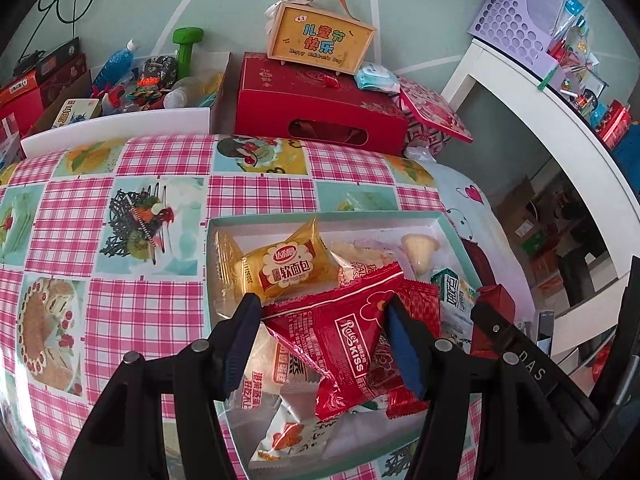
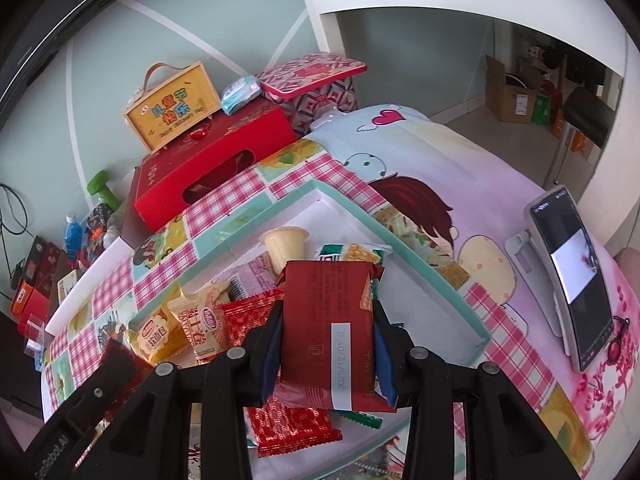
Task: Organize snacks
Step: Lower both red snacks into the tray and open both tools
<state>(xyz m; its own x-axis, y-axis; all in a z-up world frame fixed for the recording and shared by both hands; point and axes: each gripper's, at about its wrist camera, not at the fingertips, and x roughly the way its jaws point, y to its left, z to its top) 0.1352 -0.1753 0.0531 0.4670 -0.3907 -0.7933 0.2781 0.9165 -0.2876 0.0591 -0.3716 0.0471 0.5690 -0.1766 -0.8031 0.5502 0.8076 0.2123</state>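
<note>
Red wrappers fill both claws at this moment, and both hang over the same shallow white tray [image 1: 440, 222] with its pale green rim. The left claw [image 1: 326, 344] is clamped on a crinkled red packet [image 1: 344, 344], one pad on each side of it, the packet tilted and lifted a little above the heap beneath. The right claw [image 2: 326, 350] is closed tight on a dark red packet [image 2: 328, 328] with a white date strip, held upright between its pads. Much of the sorting looks done: ahead of the left claw lies a yellow bread packet [image 1: 286, 270], beyond it to the right a small pudding cup [image 1: 420, 254], and a green-and-white packet [image 1: 456, 292] sits off to that side, all inside the tray. Under and behind the left claw more pale wrapped snacks [image 1: 288, 436] lie in the tray as well. On the checked tablecloth [image 1: 140, 304] to the left of that claw I see no loose snack. What seems left, by my reading, is to set down these two held packets; whether they are going in or being rearranged I cannot tell. A phone on a stand [image 2: 568, 280] is well off to the right of the right claw.
</note>
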